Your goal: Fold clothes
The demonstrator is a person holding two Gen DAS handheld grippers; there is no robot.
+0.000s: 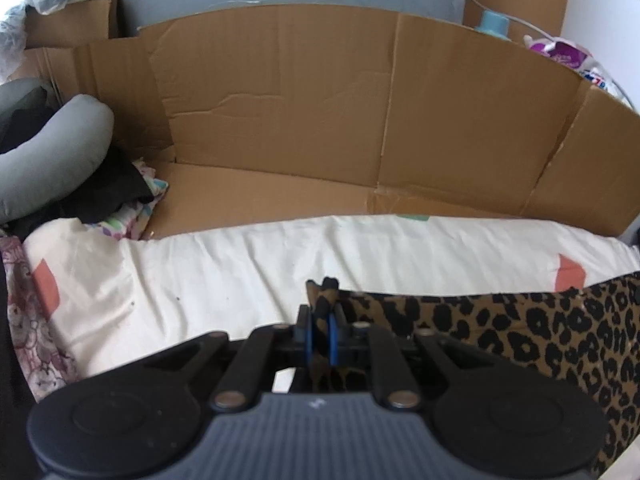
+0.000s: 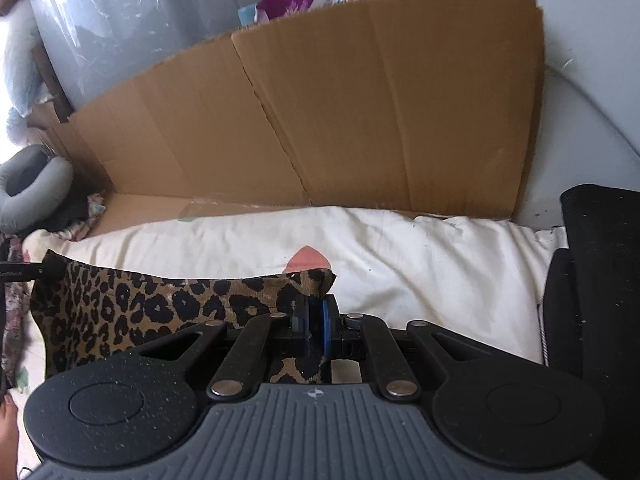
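Two grippers pinch the leopard cloth [image 1: 520, 328]: the left gripper [image 1: 322, 334] clamps its left corner, the right gripper [image 2: 315, 326] its right, over the cream sheet [image 2: 420, 280]. Keeping that edge taut and level should keep the fold even.

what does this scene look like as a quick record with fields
garment: leopard-print cloth, stretched between both grippers over the bedding
left gripper: jaws shut on one corner of the cloth
right gripper: jaws shut on the opposite corner
surface: cream sheet with coral patches
backdrop: flattened cardboard standing behind the sheet
left side: grey neck pillow on a pile of dark and patterned clothes
right side: black fabric item at the sheet's edge
fold state: cloth spread out, no finished fold visible
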